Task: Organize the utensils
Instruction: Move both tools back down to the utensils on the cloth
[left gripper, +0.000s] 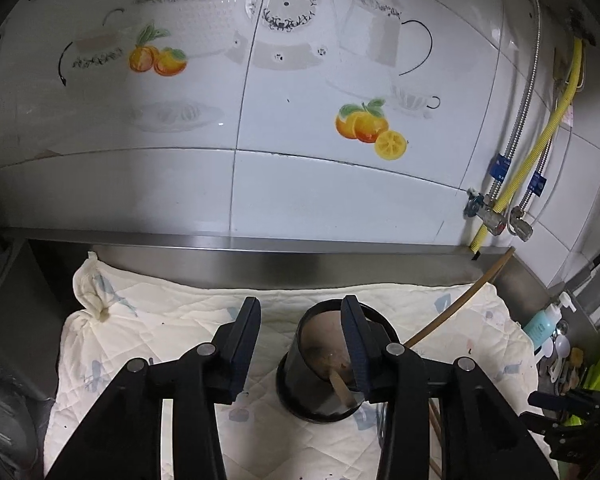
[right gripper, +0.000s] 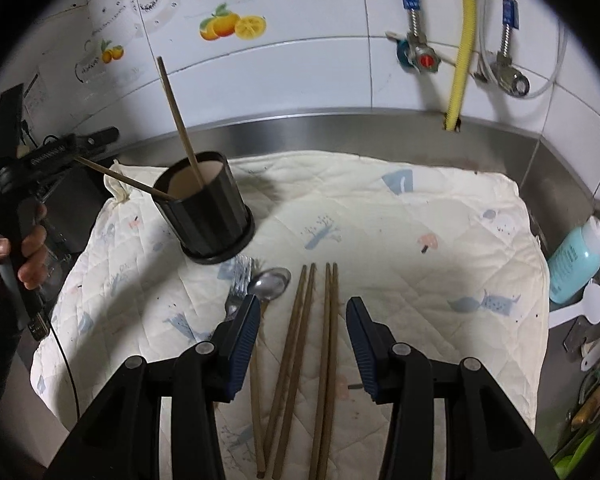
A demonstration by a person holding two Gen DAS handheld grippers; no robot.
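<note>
**Wooden chopsticks lie lengthwise between my right jaws**

Wooden chopsticks [right gripper: 300, 360] lie on the quilted cloth [right gripper: 420, 240], long axes running six to twelve o'clock, straight ahead of my right gripper [right gripper: 302, 340], whose jaws stand part-open and empty, straddling them from above. My left gripper [left gripper: 300, 344], jaws apart and empty, sits over the black holder [right gripper: 208, 208] at ten o'clock. I judge the right nearer.

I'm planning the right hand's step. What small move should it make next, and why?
Probably lower the right gripper and close on one chopstick pair: its jaws stand open above the chopsticks lying on the quilted cloth, and the black cup already holds two.
</note>
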